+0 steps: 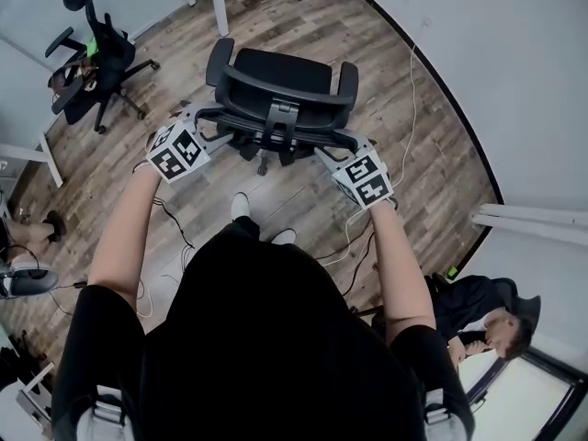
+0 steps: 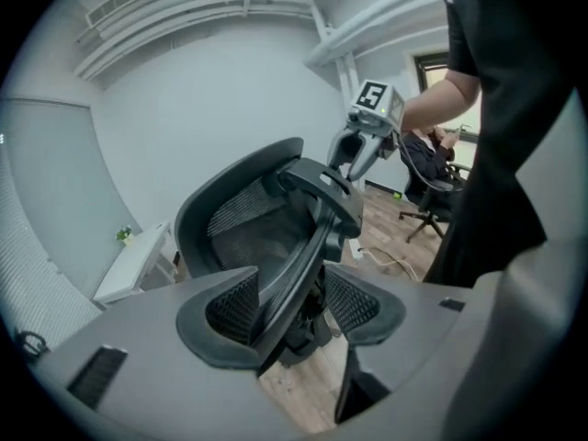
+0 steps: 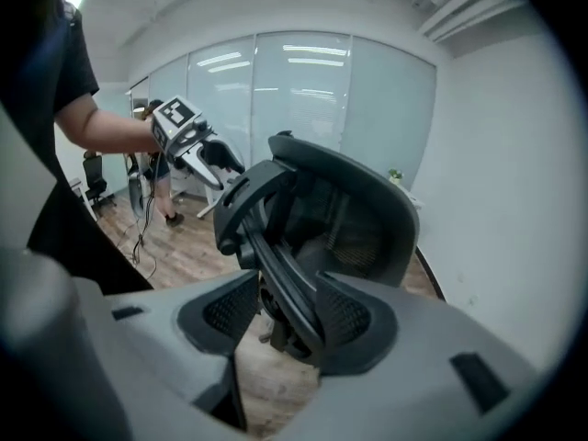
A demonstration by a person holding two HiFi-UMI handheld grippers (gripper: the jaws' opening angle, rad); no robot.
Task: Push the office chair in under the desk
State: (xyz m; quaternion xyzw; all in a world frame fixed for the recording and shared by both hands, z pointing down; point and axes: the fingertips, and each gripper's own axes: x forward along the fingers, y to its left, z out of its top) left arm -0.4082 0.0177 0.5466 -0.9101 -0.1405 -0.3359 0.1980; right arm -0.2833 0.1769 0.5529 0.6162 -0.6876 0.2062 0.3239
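1. Well, the office chair (image 1: 276,95) stands out on the wood floor (image 1: 303,205). Its seat is turned away from the person, who stands right behind its backrest.
2. Beyond the chair's front rise white legs (image 1: 219,3). The left claw's view shows a white counter (image 2: 138,263) past the chair, by the wall, and I take that for the one it belongs under. The chair is well apart from it, with no part of the seat beneath the top.
3. The left claw (image 1: 204,122) is at the chair's left back edge, jaws apart. The dark rim of the backrest runs between them with a gap on either side, so nothing is clamped.
4. The right claw (image 1: 342,147) mirrors it at the chair's right back edge. Its jaws are wide apart and the rim passes between them, the pads not pressing as far as I can see.
5. A second chair (image 1: 92,62) sits far off to the chair's left, out of the way I'd say. Cables (image 1: 354,232) trail on the floor behind the chair, near the person's feet.
6. By my reckoning the task is hardly begun: both claws are placed at the backrest, and that is all. The whole push is left. They must either close on the rim or lean against it, then roll the chair forward till the seat goes under the counter.
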